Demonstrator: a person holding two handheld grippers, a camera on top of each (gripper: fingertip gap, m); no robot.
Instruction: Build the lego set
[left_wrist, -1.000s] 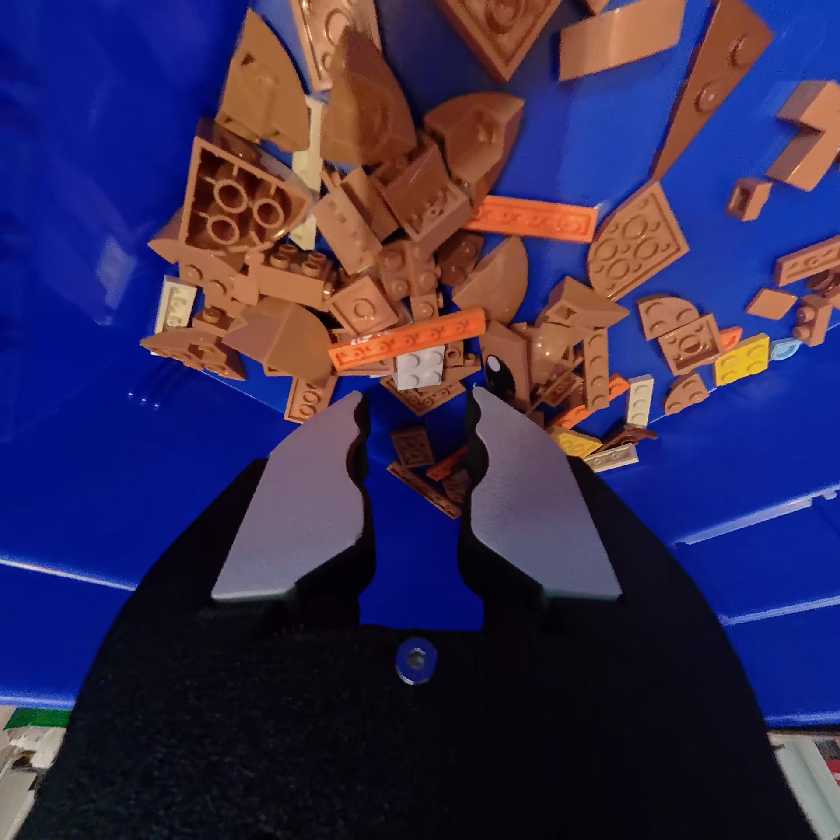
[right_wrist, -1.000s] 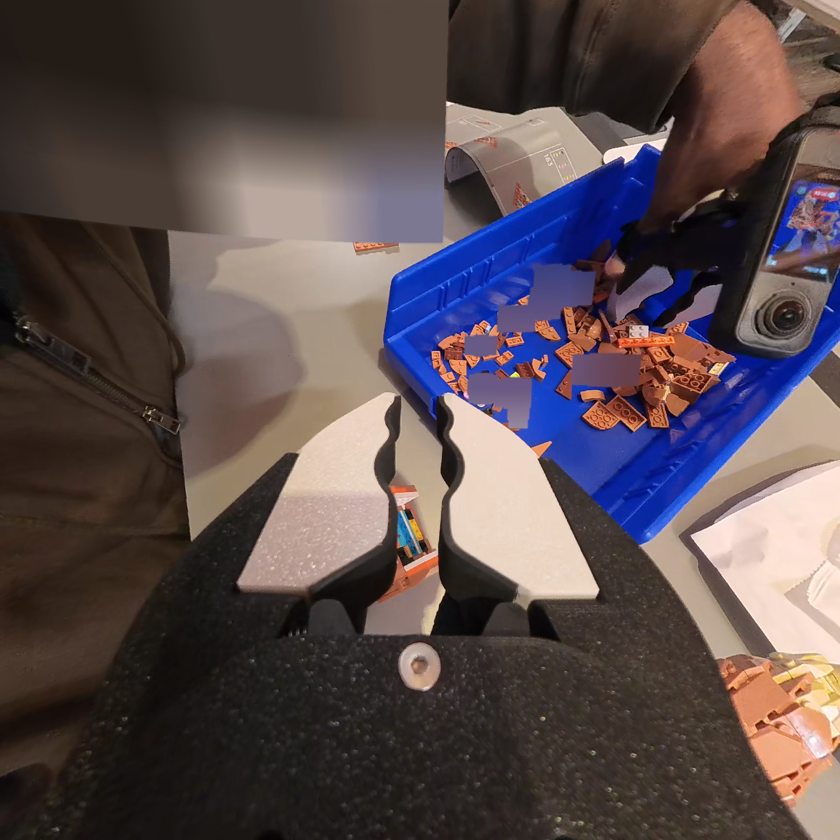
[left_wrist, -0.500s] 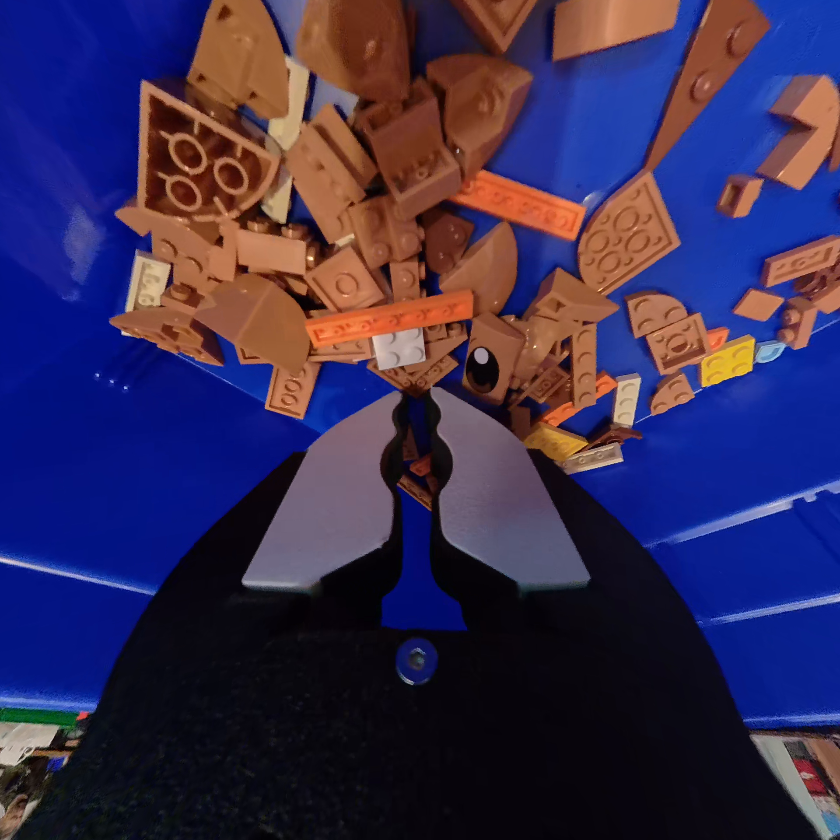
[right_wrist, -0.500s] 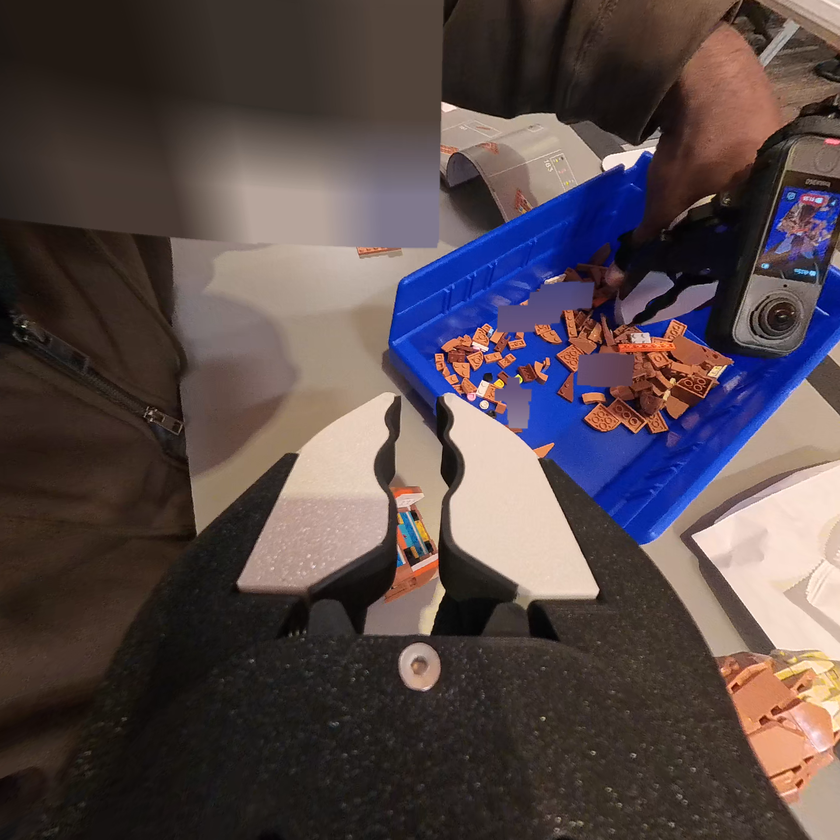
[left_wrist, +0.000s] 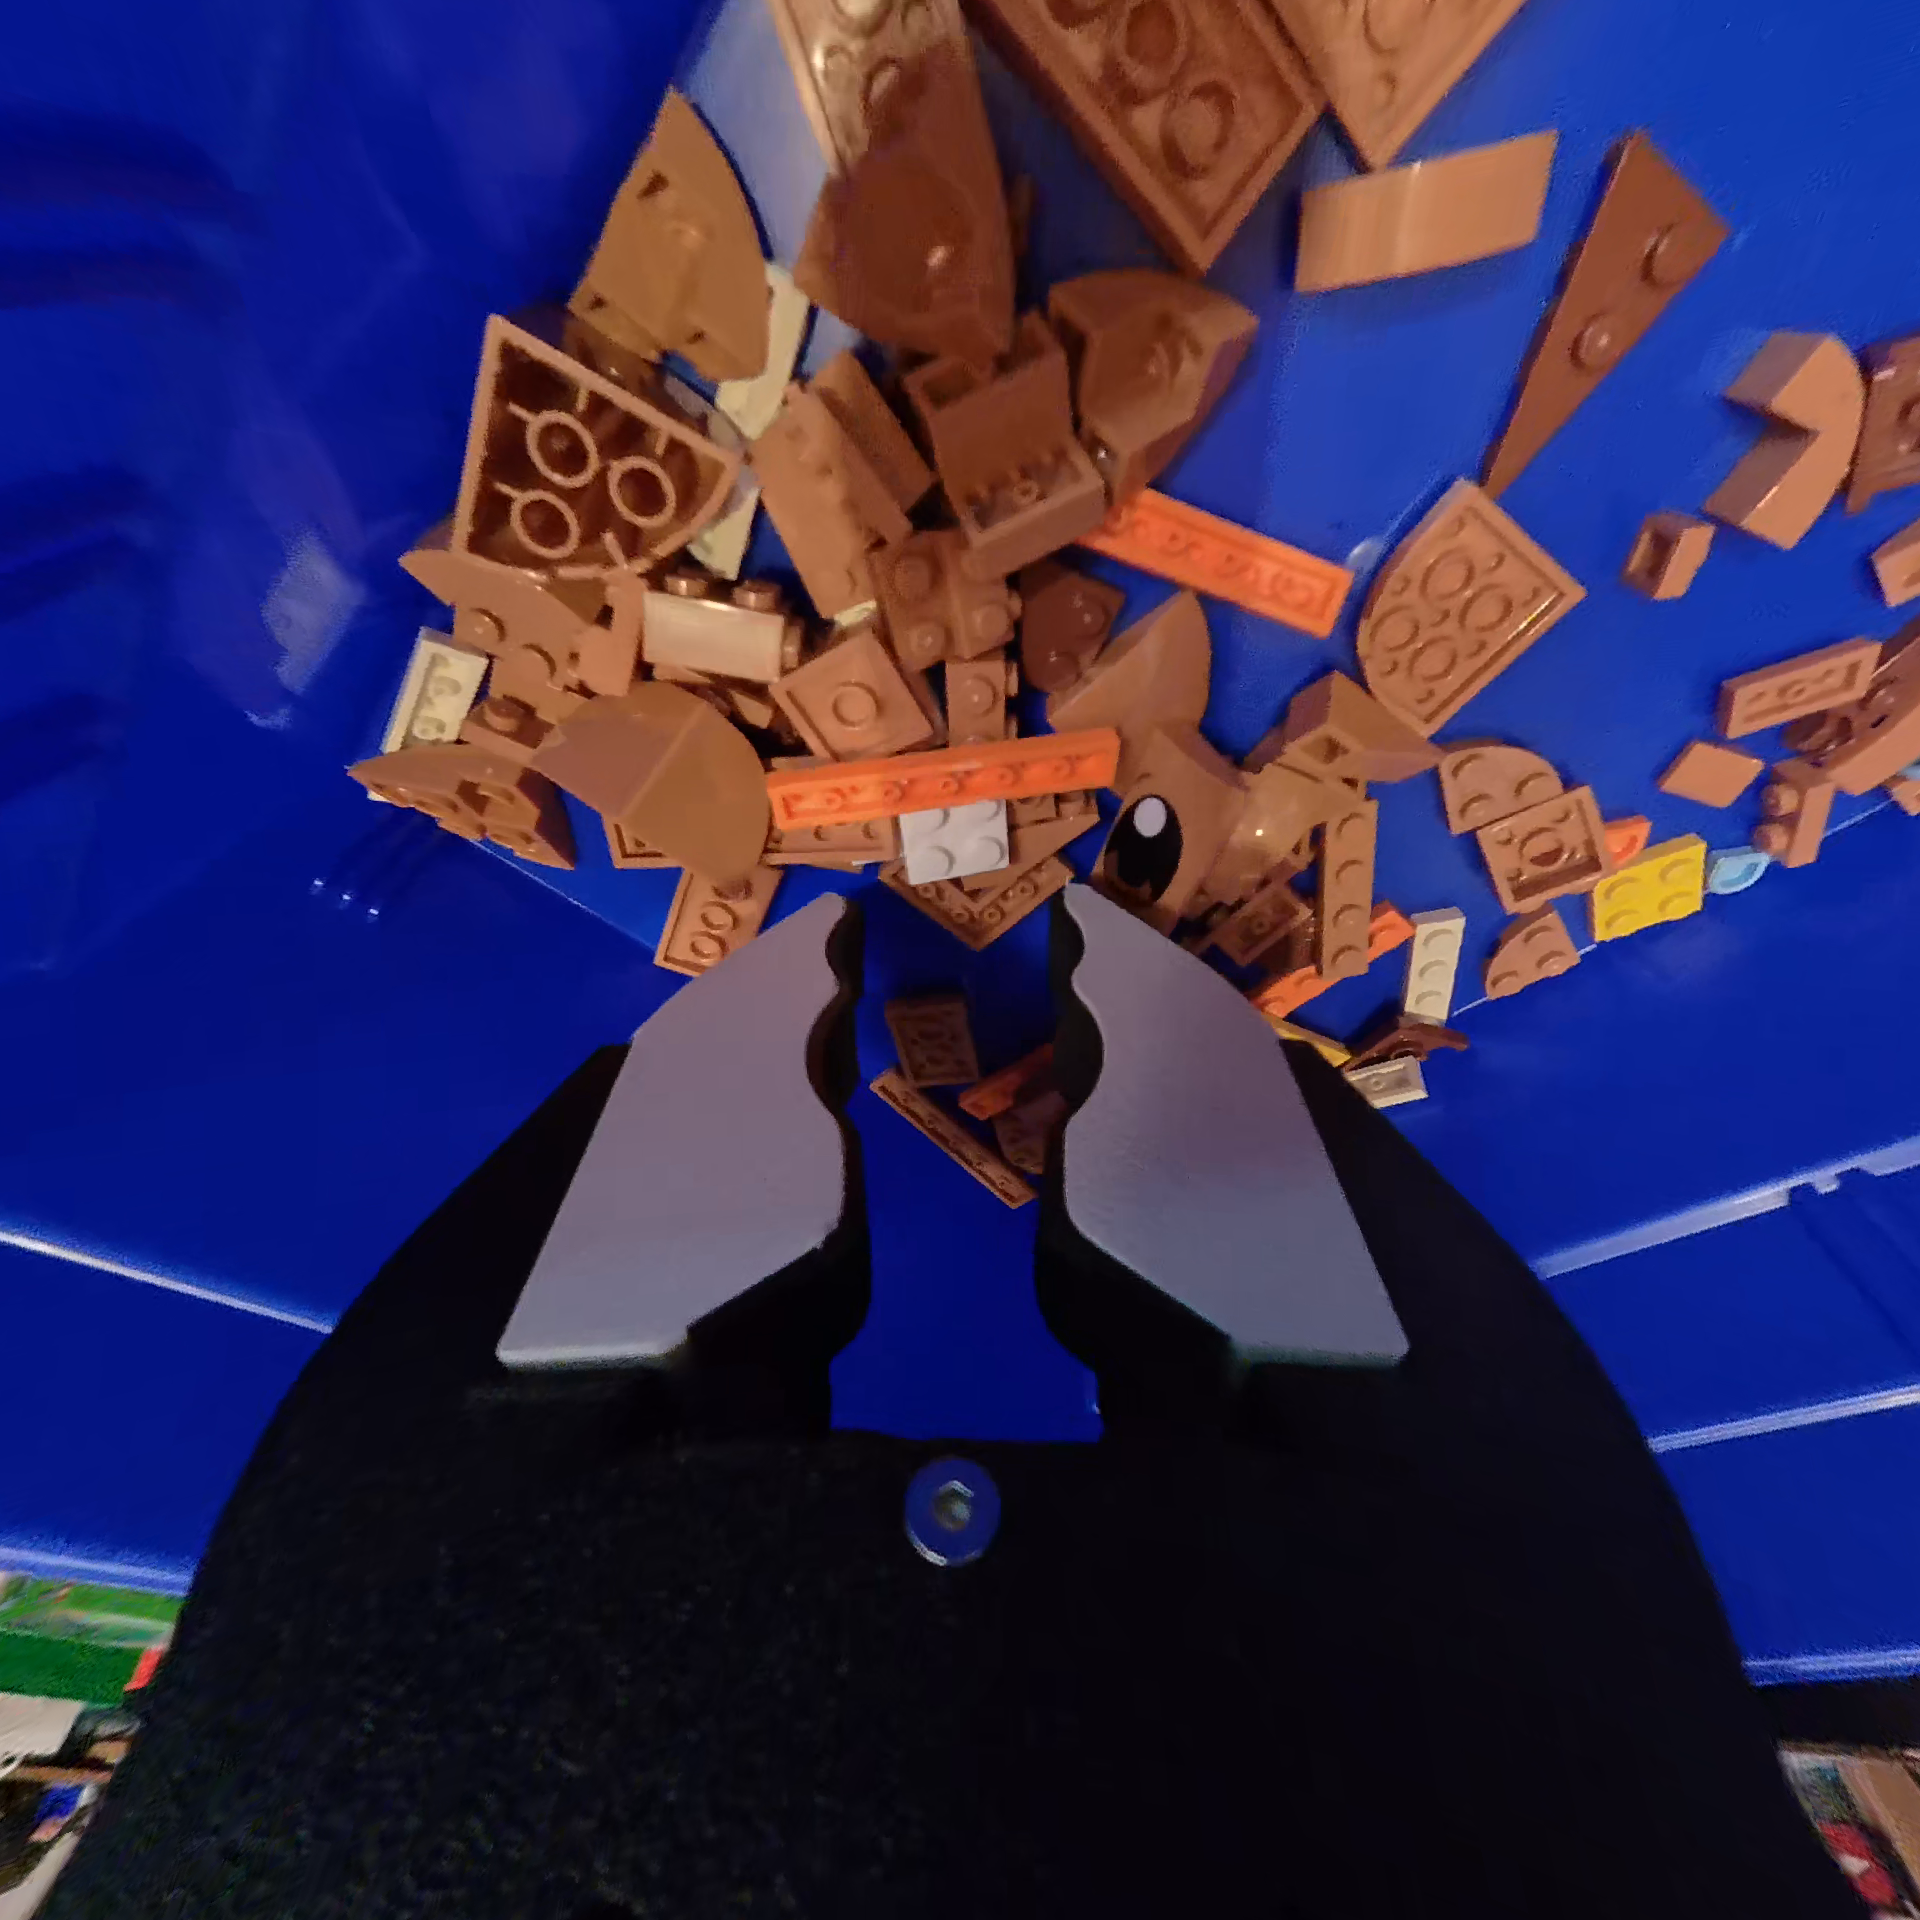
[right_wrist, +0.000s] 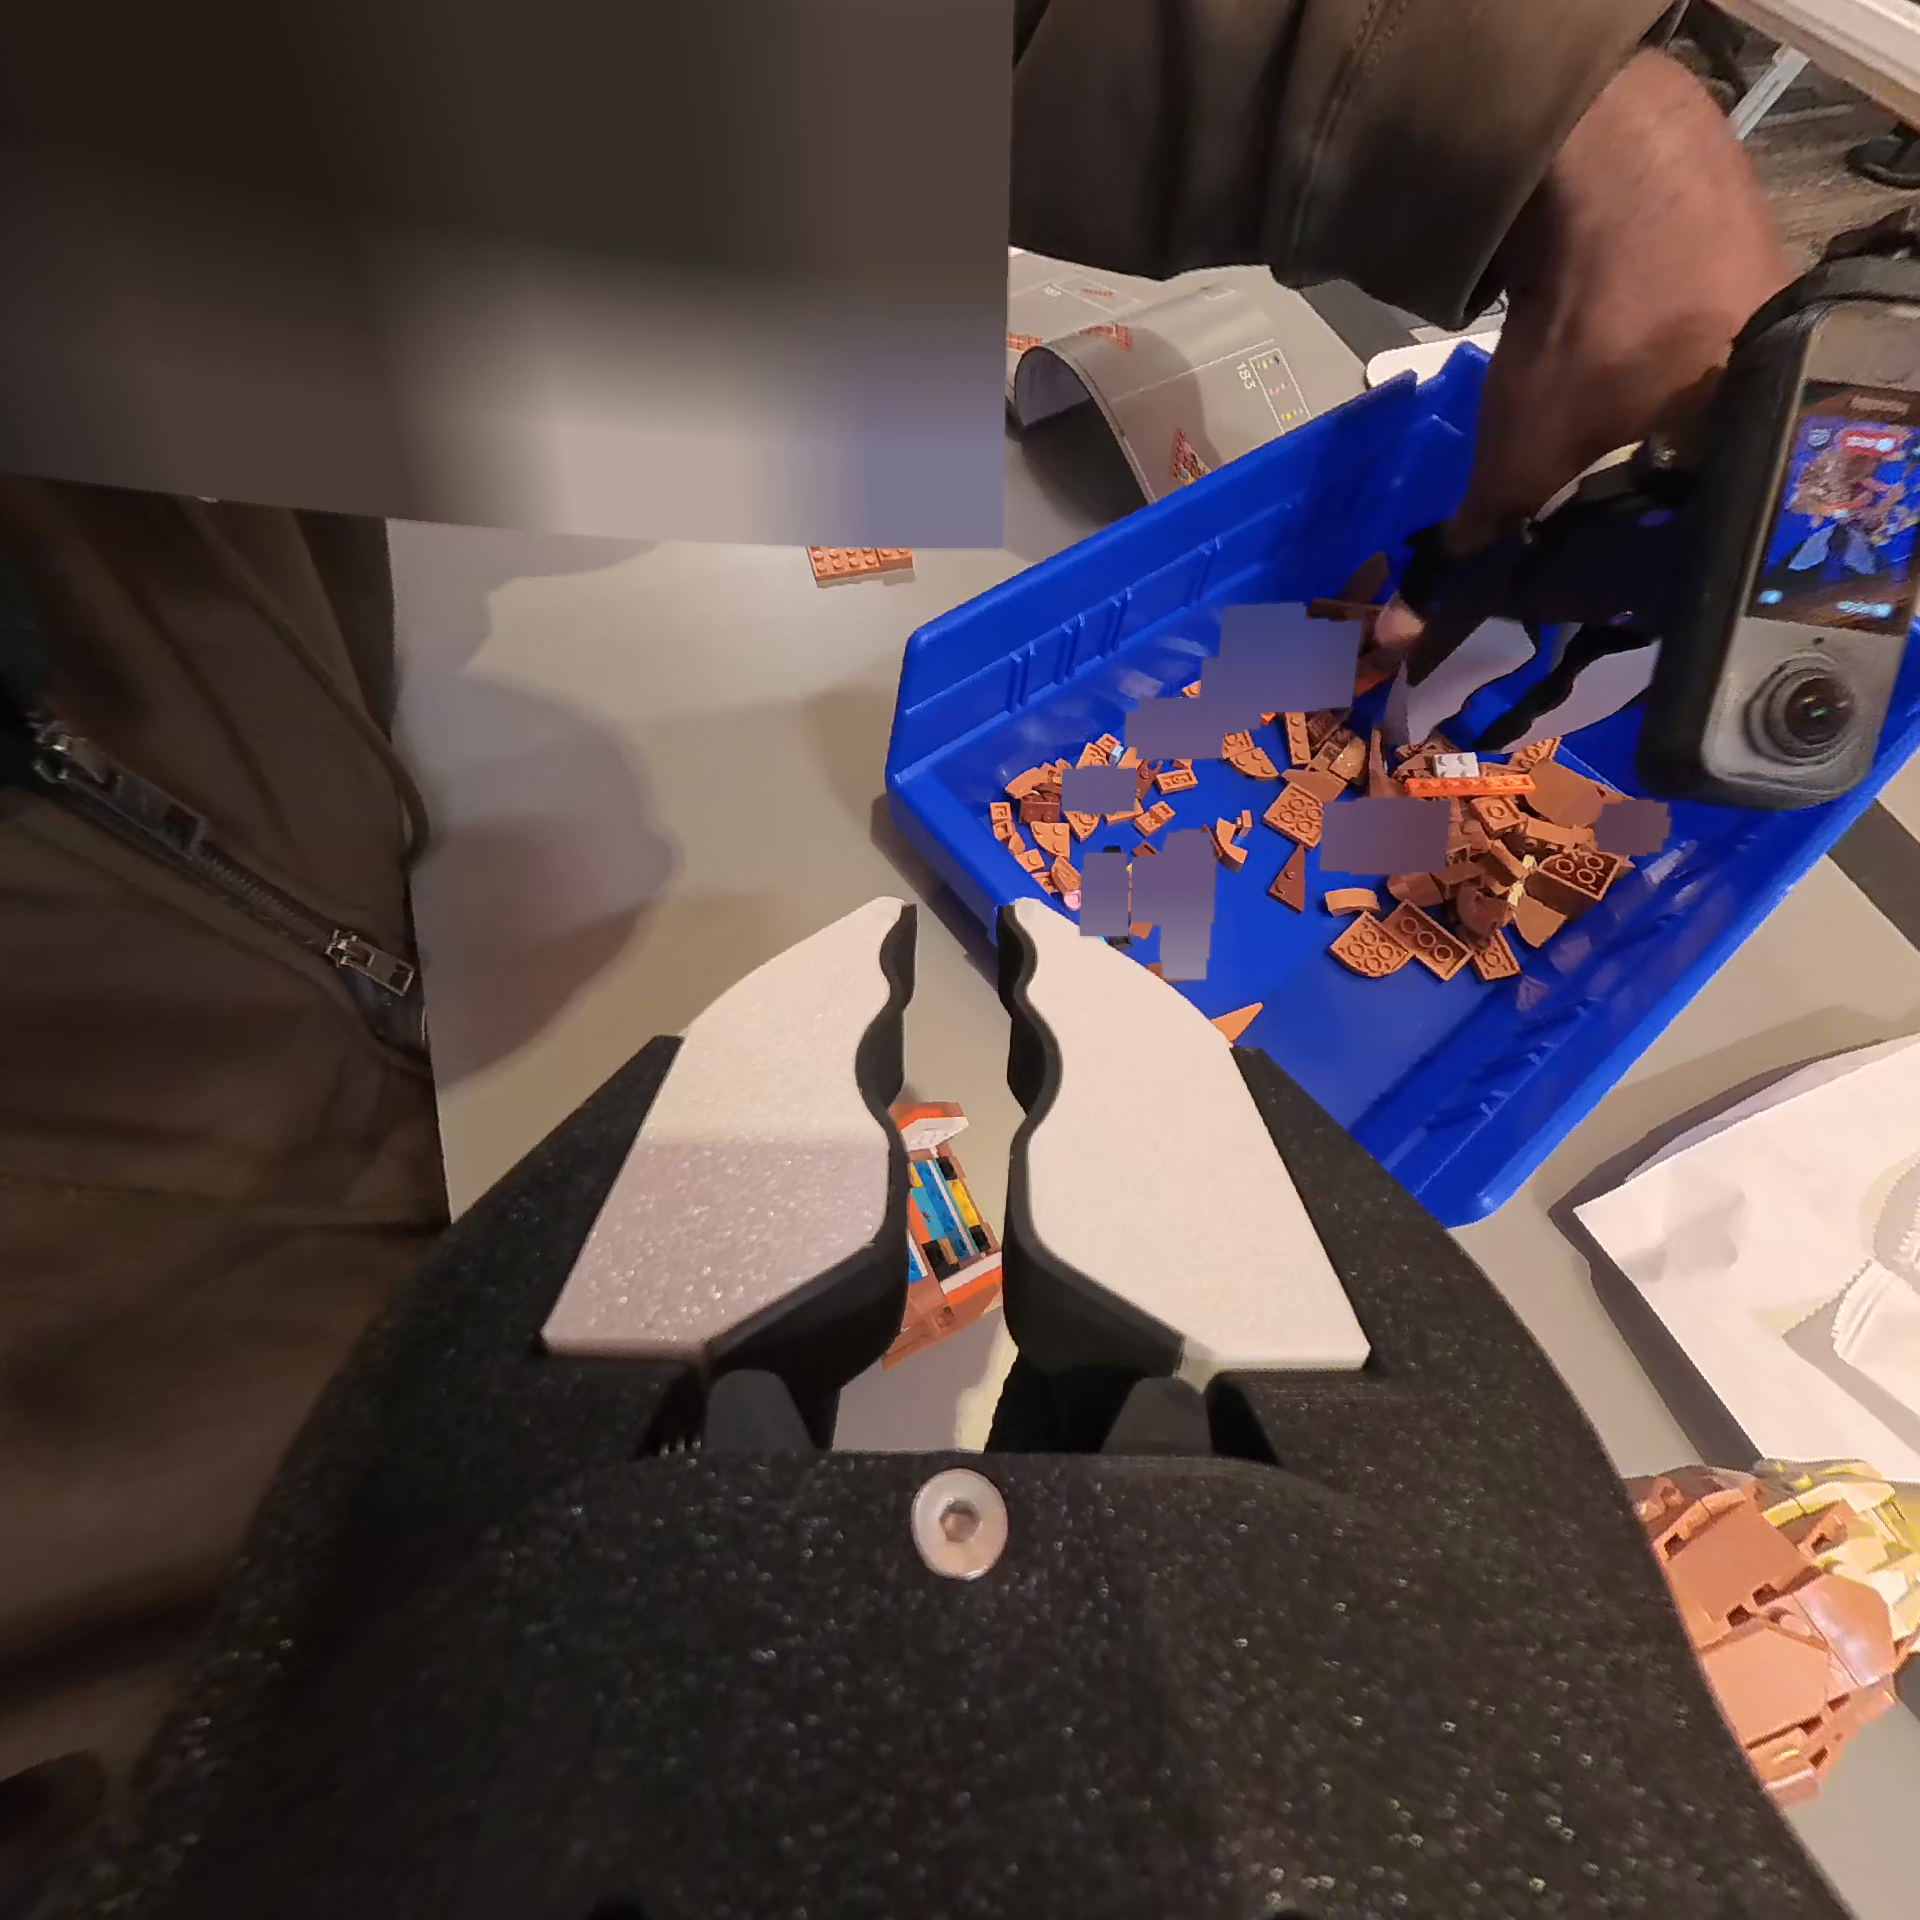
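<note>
1. Your left gripper (left_wrist: 954, 914) sits low inside the blue bin (left_wrist: 208, 1039) with its jaws apart and nothing between them; the fingertips point at the near edge of the brown brick pile (left_wrist: 831, 582).
2. Just beyond those tips lie a small light grey 2x2 plate (left_wrist: 954, 842) and, touching it from above, an orange strip plate (left_wrist: 940, 790). A brown piece printed with a black eye (left_wrist: 1148, 847) sits just right of the grey plate.
3. A yellow 2x2 plate (left_wrist: 1650, 888) lies apart on the right of the bin floor.
4. Your right gripper (right_wrist: 956, 920) hangs over the grey table (right_wrist: 675, 665), jaws parted, holding nothing. A small multicoloured build (right_wrist: 940, 1226) rests on the table below the gap.
5. From the right wrist view, the bin stands to the right with your hand (right_wrist: 1621, 301) reaching in.
</note>
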